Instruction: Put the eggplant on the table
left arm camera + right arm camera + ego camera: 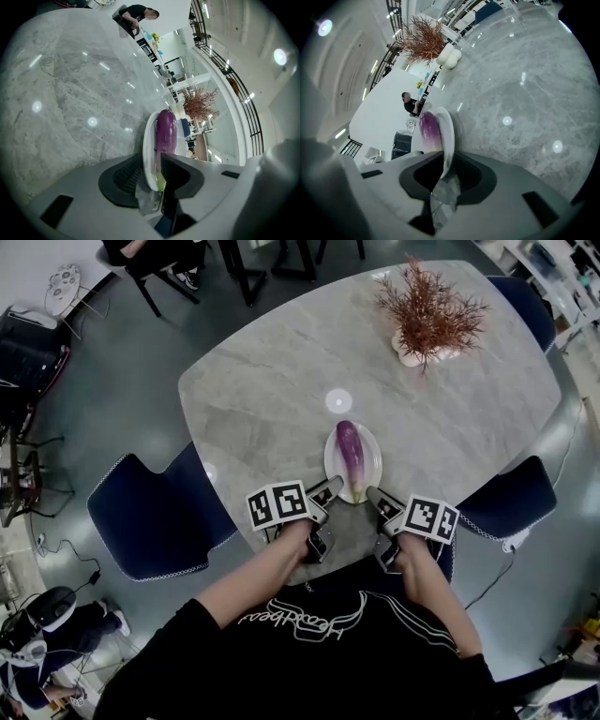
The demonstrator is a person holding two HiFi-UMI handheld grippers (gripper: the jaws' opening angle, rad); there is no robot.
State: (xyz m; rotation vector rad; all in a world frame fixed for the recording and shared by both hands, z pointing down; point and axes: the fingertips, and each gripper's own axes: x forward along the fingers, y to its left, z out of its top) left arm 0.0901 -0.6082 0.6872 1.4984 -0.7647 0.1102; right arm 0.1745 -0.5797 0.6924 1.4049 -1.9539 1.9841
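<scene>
white plate (371, 450) near rim hidden by left gripper (333, 489), right gripper (373, 494)

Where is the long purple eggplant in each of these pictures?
Head view: the long purple eggplant lies just below the middle, on a white oval plate.
Left gripper view: it is just right of the middle.
Right gripper view: it is left of the middle.
Shared landmark: the reddish dried plant, upper right in the head view, right of the eggplant in the left gripper view, top left in the right gripper view.
</scene>
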